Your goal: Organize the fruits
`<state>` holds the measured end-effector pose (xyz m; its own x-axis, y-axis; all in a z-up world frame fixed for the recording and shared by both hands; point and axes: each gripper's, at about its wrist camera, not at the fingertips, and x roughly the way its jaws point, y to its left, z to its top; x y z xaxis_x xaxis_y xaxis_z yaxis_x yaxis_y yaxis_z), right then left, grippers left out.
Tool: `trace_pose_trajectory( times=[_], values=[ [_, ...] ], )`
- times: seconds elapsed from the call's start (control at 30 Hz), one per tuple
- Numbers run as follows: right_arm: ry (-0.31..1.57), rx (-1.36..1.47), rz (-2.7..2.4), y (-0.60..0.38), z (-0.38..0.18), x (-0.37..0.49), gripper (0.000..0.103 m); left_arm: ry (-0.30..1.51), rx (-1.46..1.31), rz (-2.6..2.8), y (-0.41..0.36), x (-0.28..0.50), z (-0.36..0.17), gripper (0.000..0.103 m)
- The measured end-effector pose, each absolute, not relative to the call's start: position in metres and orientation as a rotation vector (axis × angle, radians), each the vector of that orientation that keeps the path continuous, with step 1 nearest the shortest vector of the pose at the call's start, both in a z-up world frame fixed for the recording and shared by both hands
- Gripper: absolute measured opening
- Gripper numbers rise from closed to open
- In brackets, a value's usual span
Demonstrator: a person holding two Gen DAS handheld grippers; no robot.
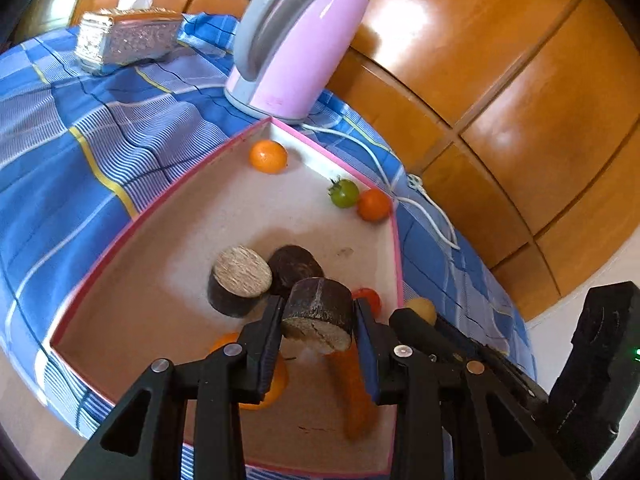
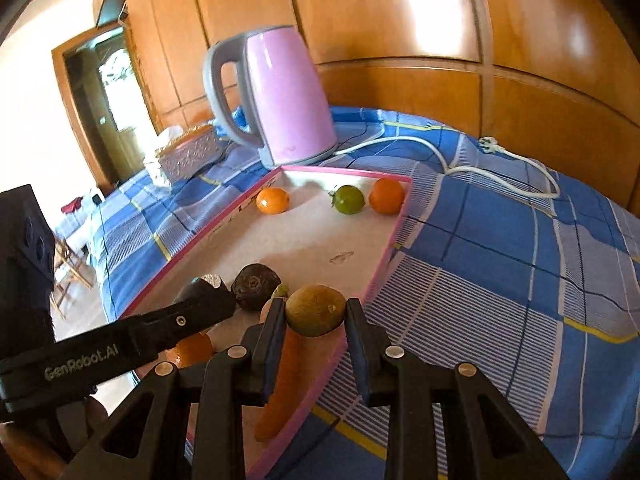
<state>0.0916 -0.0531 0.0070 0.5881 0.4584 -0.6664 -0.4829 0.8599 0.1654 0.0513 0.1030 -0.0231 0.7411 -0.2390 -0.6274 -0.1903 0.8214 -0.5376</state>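
Note:
My left gripper (image 1: pixel 318 314) is shut on a dark brown round chunk (image 1: pixel 320 298) with a pale cut face, held just above the pink-rimmed tray (image 1: pixel 120 236). Two similar dark chunks (image 1: pixel 240 280) stand in the tray just beyond it. An orange (image 1: pixel 268 384) and a carrot (image 1: pixel 356 392) lie under the fingers. My right gripper (image 2: pixel 315 312) is shut on a brownish-green kiwi (image 2: pixel 315 308) over the tray's right rim (image 2: pixel 384 264). At the tray's far end lie an orange (image 2: pixel 273 201), a green tomato (image 2: pixel 349 199) and another orange (image 2: pixel 386 196). A red tomato (image 1: pixel 370 298) peeks out behind the left fingers.
A pink electric kettle (image 2: pixel 284 96) stands just behind the tray, and its white cable (image 2: pixel 460 168) trails over the blue checked cloth (image 2: pixel 500 260). A silver tissue box (image 1: pixel 128 38) sits at the back left. Wooden panelling (image 2: pixel 400 20) closes off the back.

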Motion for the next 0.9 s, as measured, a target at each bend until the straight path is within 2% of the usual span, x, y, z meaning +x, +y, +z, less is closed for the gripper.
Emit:
trace_pose_trajectory(
  times=[0.13, 0.23, 0.3, 0.43, 0.8, 0.9],
  values=[
    [0.803, -0.061, 0.56, -0.043, -0.001, 0.1, 0.032, 0.75, -0.636, -0.009, 0.106, 0.057, -0.026, 0.036],
    [0.801, -0.057, 0.568, -0.041, -0.002, 0.1, 0.039, 0.747, -0.634, -0.009, 0.107, 0.057, -0.026, 0.036],
    [0.796, -0.051, 0.57, -0.04, -0.003, 0.098, 0.043, 0.742, -0.636, -0.011, 0.107, 0.057, -0.026, 0.04],
    [0.78, -0.061, 0.568, -0.04, -0.003, 0.092, 0.043, 0.717, -0.649, -0.023, 0.108, 0.053, -0.024, 0.052],
    [0.761, -0.067, 0.575, -0.047, -0.001, 0.078, 0.043, 0.609, -0.648, 0.107, 0.121, 0.033, -0.011, 0.051],
    [0.753, -0.086, 0.597, -0.046, -0.001, 0.074, 0.043, 0.591, -0.64, 0.162, 0.123, 0.029, -0.01, 0.054]
  ],
)
